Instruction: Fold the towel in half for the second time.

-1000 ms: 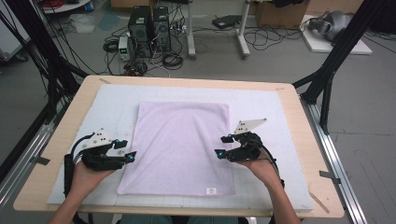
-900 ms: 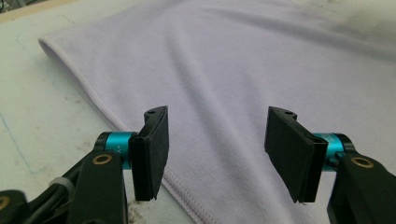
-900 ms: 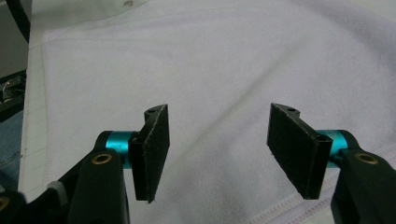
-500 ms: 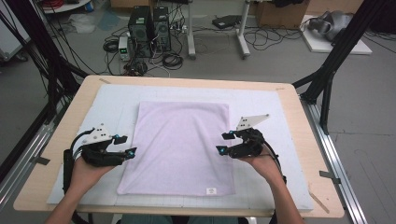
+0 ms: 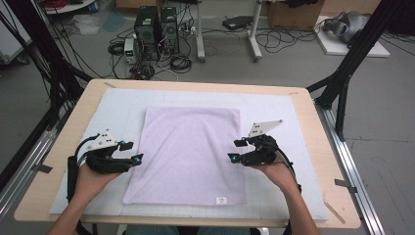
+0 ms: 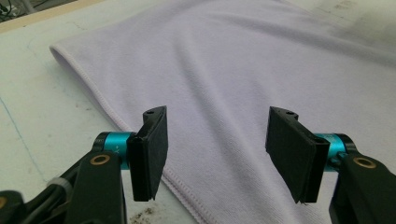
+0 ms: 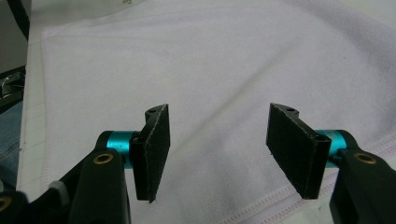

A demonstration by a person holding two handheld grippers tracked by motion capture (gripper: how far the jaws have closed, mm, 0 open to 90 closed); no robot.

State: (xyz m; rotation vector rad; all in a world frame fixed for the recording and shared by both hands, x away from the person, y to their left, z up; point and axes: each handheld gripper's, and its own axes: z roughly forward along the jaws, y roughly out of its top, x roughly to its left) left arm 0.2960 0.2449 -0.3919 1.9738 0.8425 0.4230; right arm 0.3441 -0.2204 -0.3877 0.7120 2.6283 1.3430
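- High view: A pale lilac towel [image 5: 188,154] lies spread flat and unfolded in the middle of a white mat [image 5: 288,122] that covers most of a wooden table [image 5: 313,112]. The towel's near edge, with a small tag [image 5: 221,199], runs close to the mat's near edge. The left gripper [image 5: 134,152] sits at the towel's left edge, about halfway along it, tips at the hem. The right gripper [image 5: 236,150] mirrors it at the towel's right edge. Both are held low by a person's hands, and neither has lifted any cloth.
- Left gripper view: The jaws stand apart with nothing between the black pads [image 6: 154,149]. The stitched hem of the towel [image 6: 243,84] runs just below them, on the mat [image 6: 32,116]; the cloth beyond lies smooth with only soft ripples. The pads hover over the hem rather than pinching it.
- Right gripper view: Here too the jaws gape, unclamped, with only air between the pads [image 7: 156,149]. The towel [image 7: 210,60] stretches flat ahead of them, its hem passing under the tips, and a strip of the mat [image 7: 32,121] shows along the side.
- Progress, as judged: The work appears barely begun. The towel is laid out and both tools are lined up on opposite side edges, seemingly for a fold; pinching the hems, lifting and folding all seem left to do.
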